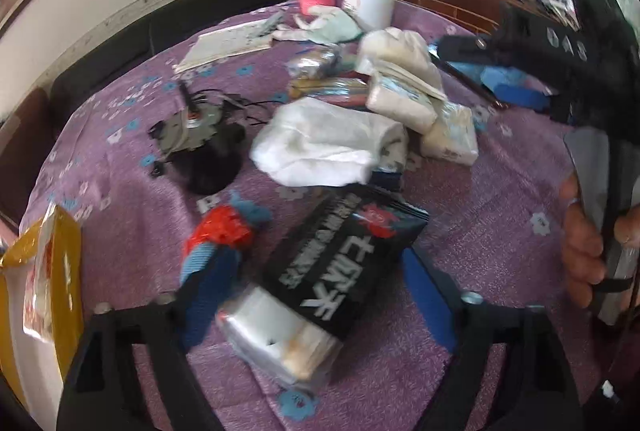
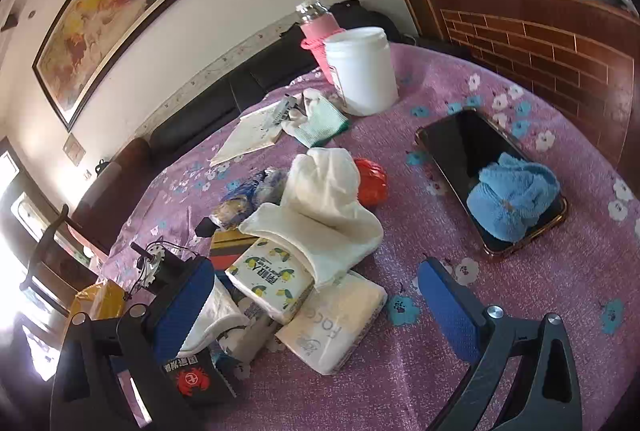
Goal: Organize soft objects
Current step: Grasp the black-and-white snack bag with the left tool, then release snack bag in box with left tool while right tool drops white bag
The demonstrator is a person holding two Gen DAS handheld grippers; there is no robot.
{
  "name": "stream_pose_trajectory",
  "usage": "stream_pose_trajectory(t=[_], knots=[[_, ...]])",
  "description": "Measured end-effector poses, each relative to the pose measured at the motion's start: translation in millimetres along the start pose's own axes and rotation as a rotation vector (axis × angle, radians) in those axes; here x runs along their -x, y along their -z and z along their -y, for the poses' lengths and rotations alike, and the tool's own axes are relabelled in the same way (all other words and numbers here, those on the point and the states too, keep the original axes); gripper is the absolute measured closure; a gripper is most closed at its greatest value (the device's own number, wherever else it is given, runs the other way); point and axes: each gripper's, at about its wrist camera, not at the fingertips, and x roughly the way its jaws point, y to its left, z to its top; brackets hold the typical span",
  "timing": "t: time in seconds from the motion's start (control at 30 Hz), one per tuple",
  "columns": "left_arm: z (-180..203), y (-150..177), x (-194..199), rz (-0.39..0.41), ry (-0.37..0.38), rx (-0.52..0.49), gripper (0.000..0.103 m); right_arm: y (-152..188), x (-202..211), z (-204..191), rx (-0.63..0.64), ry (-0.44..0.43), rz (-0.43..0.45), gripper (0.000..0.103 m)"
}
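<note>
Purple floral tablecloth (image 1: 120, 159) covers a round table strewn with soft goods.

Left wrist view: the left gripper (image 1: 316, 295) points down at a black packet with white characters (image 1: 344, 263). The packet lies between the blue pads, which stand apart; whether either pad touches it cannot be told through the blur. A red-and-blue bundle (image 1: 224, 235) sits just beside the left pad. A white cloth (image 1: 324, 147) lies beyond the packet, with tissue packs (image 1: 404, 99) stacked behind it. A yellow bag (image 1: 52, 267) is at the table's left edge, and a dark motor-like part with wires (image 1: 196, 127) is left of the cloth. A hand (image 1: 580, 251) grips the handle of the right-hand tool at the frame's right.

Right wrist view: the right gripper (image 2: 320, 315) has its fingers wide apart, nothing clamped. Between them lie a plain tissue pack (image 2: 336, 327) and a lemon-print tissue pack (image 2: 272, 279), with a cream towel (image 2: 324, 207) draped over the latter. A blue fluffy cloth (image 2: 508, 195) rests on a phone (image 2: 460, 147), well to the right. A white jar (image 2: 360, 67) and a pink bottle (image 2: 316, 27) stand at the far edge, with a green-white cloth (image 2: 320, 119) near them.
</note>
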Motion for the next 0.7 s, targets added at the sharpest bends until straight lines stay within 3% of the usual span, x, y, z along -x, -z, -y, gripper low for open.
stream_pose_trajectory(t=[0.1,0.2,0.37,0.53,0.7], knots=[[10,3,-2,-0.009,-0.032,-0.041,0.042,-1,-2,5,-0.020,-0.012,-0.006,0.001],[6,3,3,-0.004,-0.010,-0.005,0.058,-1,-1,6,-0.030,-0.006,-0.002,0.001],[-22,15,47,0.104,0.086,0.183,0.059,-1,4,11,-0.046,0.026,0.029,0.001],[-70,46,98,0.225,0.181,0.400,0.058,-1,-3,11,-0.043,0.033,0.003,0.001],[-106,71,124,0.271,0.155,0.512,0.058,2,-8,0,0.007,0.033,-0.023,0.001]])
